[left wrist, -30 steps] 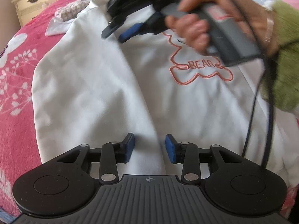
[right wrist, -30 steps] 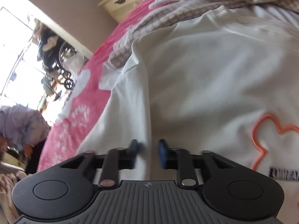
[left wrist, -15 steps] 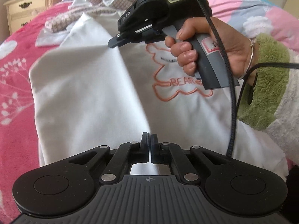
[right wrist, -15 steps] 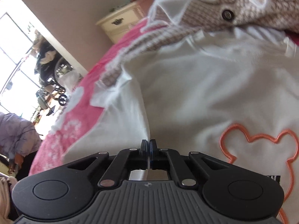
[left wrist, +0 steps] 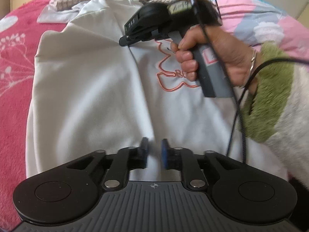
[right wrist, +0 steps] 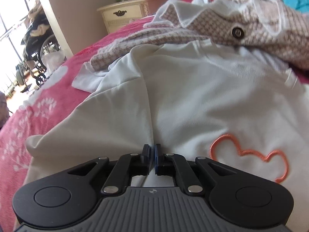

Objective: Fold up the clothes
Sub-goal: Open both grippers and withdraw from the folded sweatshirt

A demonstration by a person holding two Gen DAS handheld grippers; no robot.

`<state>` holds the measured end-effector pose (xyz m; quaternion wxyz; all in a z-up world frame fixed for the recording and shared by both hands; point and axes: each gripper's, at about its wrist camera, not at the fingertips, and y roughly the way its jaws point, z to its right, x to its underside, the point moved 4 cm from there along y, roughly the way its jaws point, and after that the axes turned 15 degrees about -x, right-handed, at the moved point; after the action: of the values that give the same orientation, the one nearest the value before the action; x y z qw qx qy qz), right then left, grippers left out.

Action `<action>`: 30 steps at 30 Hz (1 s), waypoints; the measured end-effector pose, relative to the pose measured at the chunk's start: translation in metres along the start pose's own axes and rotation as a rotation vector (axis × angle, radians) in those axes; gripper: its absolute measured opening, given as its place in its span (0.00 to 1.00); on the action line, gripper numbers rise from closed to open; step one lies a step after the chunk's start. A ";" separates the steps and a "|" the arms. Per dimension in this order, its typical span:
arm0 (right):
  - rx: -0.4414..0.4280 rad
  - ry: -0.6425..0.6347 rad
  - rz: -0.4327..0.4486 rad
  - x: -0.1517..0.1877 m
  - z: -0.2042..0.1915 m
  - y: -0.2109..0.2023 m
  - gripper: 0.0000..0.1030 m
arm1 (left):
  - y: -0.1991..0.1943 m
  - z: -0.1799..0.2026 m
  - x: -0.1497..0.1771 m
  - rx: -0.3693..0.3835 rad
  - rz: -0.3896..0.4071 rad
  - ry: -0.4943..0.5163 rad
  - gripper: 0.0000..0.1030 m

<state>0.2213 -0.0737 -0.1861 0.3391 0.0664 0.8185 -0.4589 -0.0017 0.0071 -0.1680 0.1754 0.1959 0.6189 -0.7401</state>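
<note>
Both claws work along one raised crease of a white sweatshirt [left wrist: 92,81]. On the left gripper [left wrist: 154,153] the two fingers stand apart, a clear gap between the pads, with the ridge of cloth running up from that gap; motion blur hides whether either pad touches the fabric. On the right gripper [right wrist: 151,154] the pads are pressed together on the same fold, a thin edge of white cloth pinched between them.

That sweatshirt lies front-up and spread flat on a pink floral blanket [left wrist: 13,61]. Its cloth is plain off-white and soft-looking, with one long lengthwise crease down the chest and shallower wrinkles fanning from it. An orange outlined bear design [right wrist: 249,154] sits on the chest to the right of the crease; its lettering is partly covered by the person's right hand [left wrist: 218,54], which grips the pistol-style handle of the right tool above the shirt.

Beyond the collar end, a brown-and-white houndstooth garment [right wrist: 251,32] with a dark button overlaps the sweatshirt's top edge. A cream drawer chest [right wrist: 125,15] stands past the bed.
</note>
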 end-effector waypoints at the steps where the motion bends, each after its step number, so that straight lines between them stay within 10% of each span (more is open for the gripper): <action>1: 0.016 -0.012 0.008 -0.001 0.000 -0.002 0.08 | -0.008 -0.006 -0.004 0.005 -0.003 -0.005 0.22; 5: 0.076 -0.017 0.046 -0.005 0.006 -0.017 0.10 | -0.042 -0.039 -0.027 0.005 -0.003 -0.026 0.32; 13: -0.093 0.093 0.139 -0.029 0.007 -0.044 0.23 | -0.051 -0.153 -0.112 -0.165 -0.069 -0.249 0.34; 26: -0.214 0.207 0.038 -0.099 0.015 0.037 0.33 | 0.069 -0.206 -0.142 -0.002 -0.164 -0.546 0.34; 28: -0.224 0.166 0.039 -0.098 0.013 0.040 0.07 | 0.070 -0.204 -0.141 0.025 -0.154 -0.536 0.33; 30: -0.237 0.126 0.069 -0.097 0.011 0.037 0.07 | 0.071 -0.203 -0.139 0.048 -0.152 -0.519 0.27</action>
<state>0.3164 -0.0416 -0.1566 0.3079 0.0828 0.8840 -0.3420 0.1684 0.1974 -0.1894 0.2677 -0.0433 0.5486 -0.7909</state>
